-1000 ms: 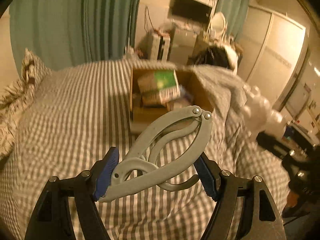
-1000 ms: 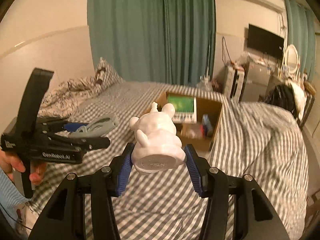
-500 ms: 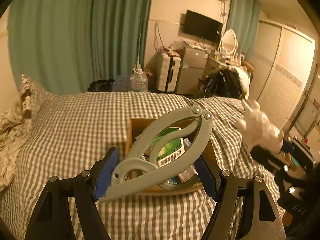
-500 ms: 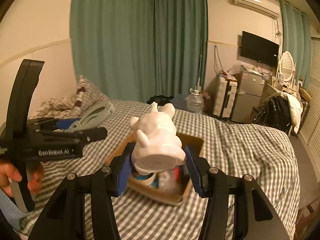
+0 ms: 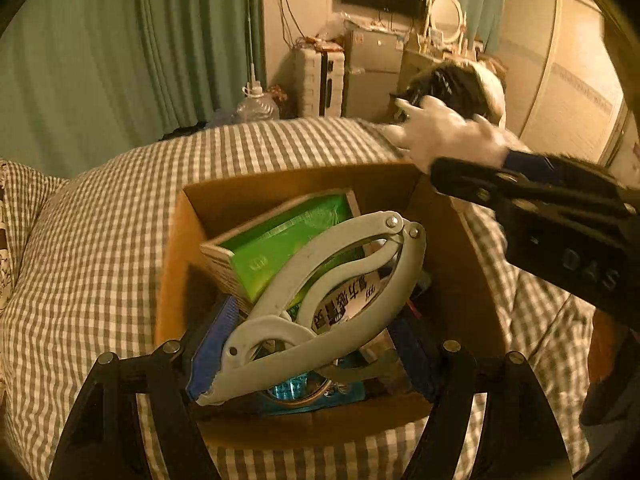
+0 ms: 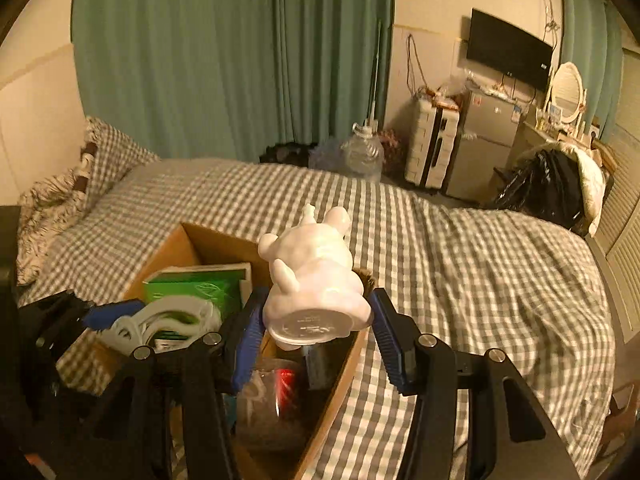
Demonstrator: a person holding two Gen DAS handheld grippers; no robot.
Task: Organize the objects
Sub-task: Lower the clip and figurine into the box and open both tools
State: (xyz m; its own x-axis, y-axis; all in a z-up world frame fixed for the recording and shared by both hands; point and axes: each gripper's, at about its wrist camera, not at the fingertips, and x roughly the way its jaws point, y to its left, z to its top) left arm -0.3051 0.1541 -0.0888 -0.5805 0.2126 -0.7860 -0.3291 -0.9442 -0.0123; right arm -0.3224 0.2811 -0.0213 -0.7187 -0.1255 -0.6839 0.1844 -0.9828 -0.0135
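Observation:
My left gripper (image 5: 310, 350) is shut on a grey plastic clamp (image 5: 320, 300) and holds it over the open cardboard box (image 5: 172, 280) on the bed. The box holds a green packet (image 5: 280, 240) and several small items. My right gripper (image 6: 316, 332) is shut on a white animal figurine (image 6: 314, 276), held above the box's right rim (image 6: 352, 356). The figurine (image 5: 444, 140) and right gripper (image 5: 560, 216) also show in the left wrist view, at the box's far right corner. The left gripper with the clamp (image 6: 160, 320) shows in the right wrist view, over the box's left side.
The box sits on a grey checked bedspread (image 6: 480, 260). Pillows (image 6: 60, 192) lie at the left. Teal curtains (image 6: 200, 60), a water jug (image 6: 362, 156), a suitcase (image 6: 432, 148), a small fridge (image 6: 484, 140) and a wall TV (image 6: 508, 52) stand beyond the bed.
Both grippers have moved in over the box, which now sits much closer and below them. The clamp and the figurine stay gripped as before.

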